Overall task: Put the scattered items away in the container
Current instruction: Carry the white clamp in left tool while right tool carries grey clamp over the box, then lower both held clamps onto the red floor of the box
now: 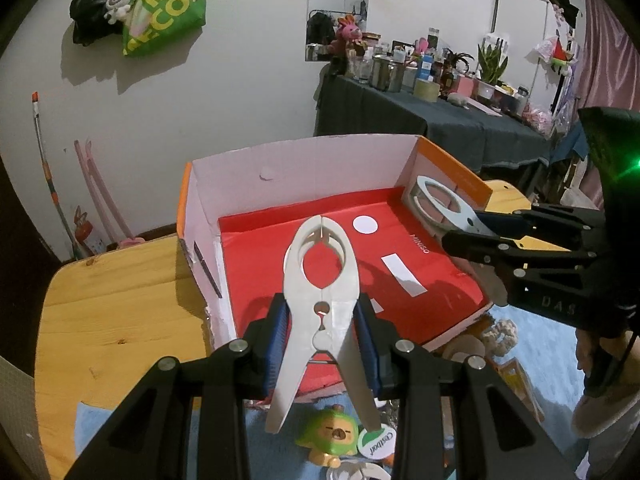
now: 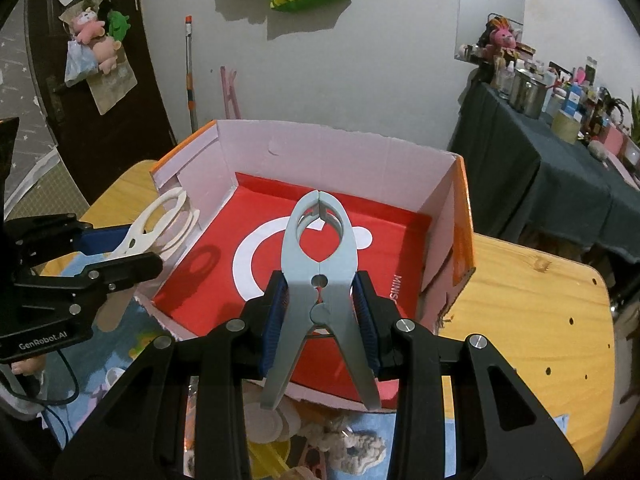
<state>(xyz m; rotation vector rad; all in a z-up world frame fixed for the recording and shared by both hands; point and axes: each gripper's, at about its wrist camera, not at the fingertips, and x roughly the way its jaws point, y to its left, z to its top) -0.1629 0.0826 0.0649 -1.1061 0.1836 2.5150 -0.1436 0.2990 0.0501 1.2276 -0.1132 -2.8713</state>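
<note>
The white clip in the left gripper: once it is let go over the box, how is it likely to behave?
The white clip looks like rigid moulded plastic, so it should keep its shape. It seems light, since the left gripper carries it by pad pressure alone. Flat-sided, it will probably land flat on the red box floor rather than roll.

Home: plush toys [image 2: 96, 38], cluttered dresser [image 1: 432, 120].

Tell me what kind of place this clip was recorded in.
Most likely a lived-in home room, perhaps a bedroom: a cluttered side table crowded with bottles and potted plants, plush toys pinned on a dark door, and a green shopping bag hanging on the wall.
</note>
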